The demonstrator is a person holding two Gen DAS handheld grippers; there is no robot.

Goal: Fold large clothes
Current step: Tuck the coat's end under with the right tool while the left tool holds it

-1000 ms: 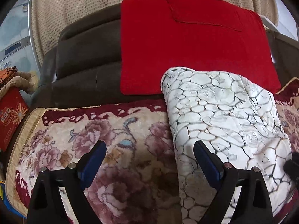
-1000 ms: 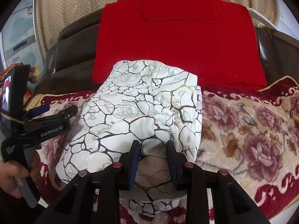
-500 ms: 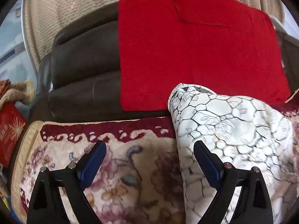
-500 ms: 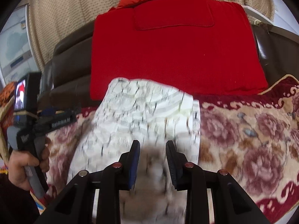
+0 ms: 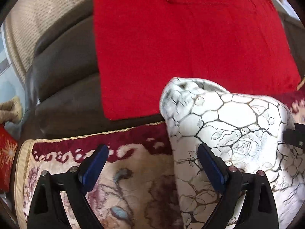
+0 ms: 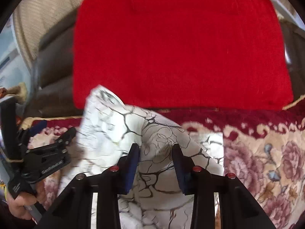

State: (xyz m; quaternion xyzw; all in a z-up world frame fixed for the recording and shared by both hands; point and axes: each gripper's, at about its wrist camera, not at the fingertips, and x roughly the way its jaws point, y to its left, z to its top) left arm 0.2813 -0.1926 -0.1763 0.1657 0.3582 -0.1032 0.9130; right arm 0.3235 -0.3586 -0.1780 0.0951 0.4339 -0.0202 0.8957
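A white garment (image 5: 238,126) with a dark crackle and rose print lies bunched on the floral blanket (image 5: 133,181) covering the sofa seat. In the right wrist view the same garment (image 6: 114,126) rises in a peak between the fingers of my right gripper (image 6: 155,150), which is shut on that fold. My left gripper (image 5: 152,148) stands wide open over the blanket, holding nothing. Its right finger (image 5: 209,168) overlaps the garment's left edge. The right wrist view also shows the left gripper (image 6: 55,128) at the far left, held by a hand (image 6: 19,206).
A red cloth (image 5: 181,47) hangs over the back of the brown leather sofa (image 5: 66,66), just behind the garment. A beige curtain (image 5: 38,19) hangs behind the sofa. A red box (image 5: 7,156) sits at the left end of the seat.
Both grippers moved toward the sofa back. The right one carried the garment's fold along, so the cloth bunched up higher. The left gripper stayed open.
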